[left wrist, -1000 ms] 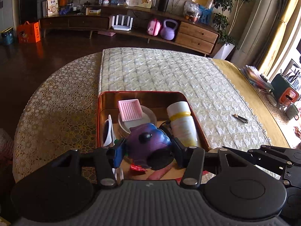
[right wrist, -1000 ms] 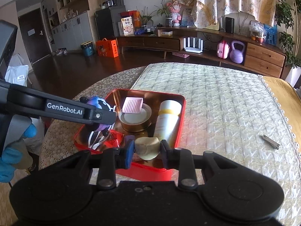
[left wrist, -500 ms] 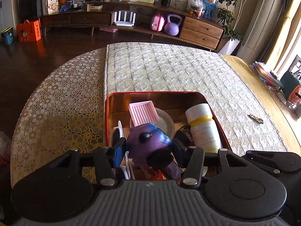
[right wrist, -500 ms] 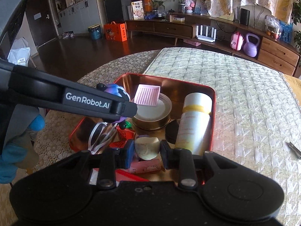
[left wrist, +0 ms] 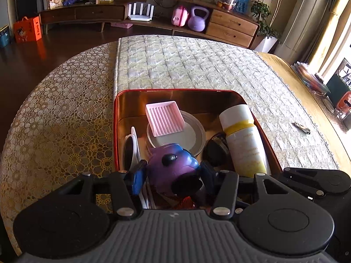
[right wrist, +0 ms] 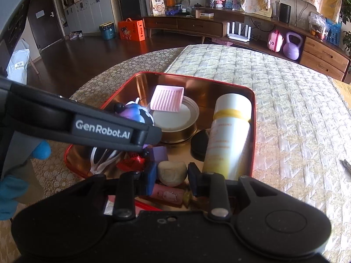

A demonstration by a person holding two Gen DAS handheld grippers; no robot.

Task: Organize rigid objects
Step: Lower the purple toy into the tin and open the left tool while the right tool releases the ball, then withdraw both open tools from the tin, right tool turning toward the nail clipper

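Inside the red tin (left wrist: 115, 131) on the quilted surface (left wrist: 197, 70), a purple toy (left wrist: 173, 168) was pinched between the pads of the left tongs (left wrist: 172, 178), just in front of a pink ridged dish (left wrist: 164, 118). Nearby, the right tongs (right wrist: 172, 175) were seen opening around a cream round piece (right wrist: 172, 172), beside a white and yellow bottle (right wrist: 228, 135) lying in the tin.

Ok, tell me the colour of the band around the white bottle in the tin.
Yellow. The band around the bottle shows best in the left wrist view.
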